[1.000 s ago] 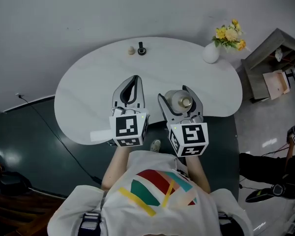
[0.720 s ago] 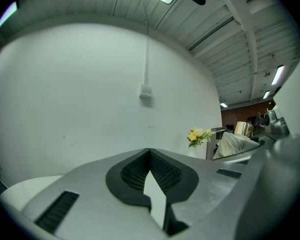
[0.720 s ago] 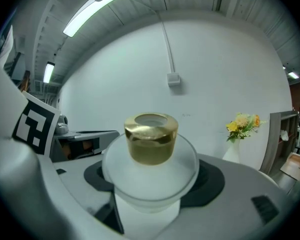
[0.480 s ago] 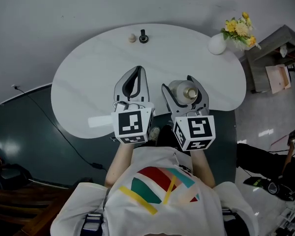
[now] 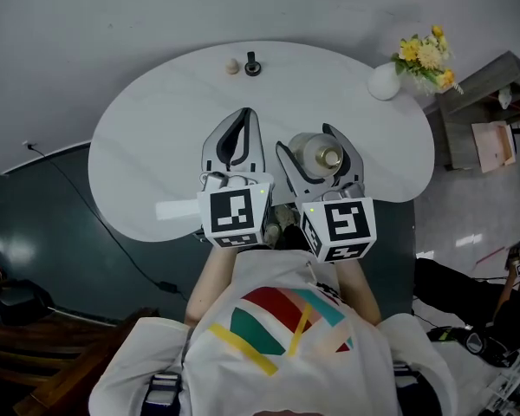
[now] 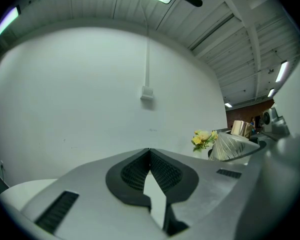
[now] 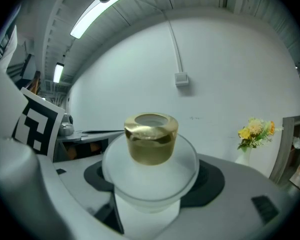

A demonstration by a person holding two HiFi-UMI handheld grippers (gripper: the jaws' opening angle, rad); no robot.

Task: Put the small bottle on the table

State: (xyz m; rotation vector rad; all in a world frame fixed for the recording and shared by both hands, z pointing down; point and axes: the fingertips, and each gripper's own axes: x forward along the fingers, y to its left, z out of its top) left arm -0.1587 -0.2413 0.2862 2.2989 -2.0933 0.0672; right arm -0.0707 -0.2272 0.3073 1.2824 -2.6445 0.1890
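The right gripper point(image 5: 305, 139) holds the small bottle point(image 5: 319, 156) between its jaws, which press against the two sides of its frosted white body point(image 7: 149, 176). The bottle stands upright with its gold cap point(image 7: 151, 137) on top. From the head view it is over the table point(image 5: 156, 137) close to the near edge, right of the middle. Whether its base touches the tabletop cannot be told.

The left gripper point(image 5: 244, 113) lies just beside it, also at the near edge. Its jaws are closed tip to tip point(image 6: 149, 152) with nothing between them.

At the far edge sit a small black object point(image 5: 252, 63) and a small beige ball point(image 5: 233, 66), side by side. A white vase point(image 5: 384, 81) of yellow flowers point(image 5: 426, 55) stands at the far right edge.
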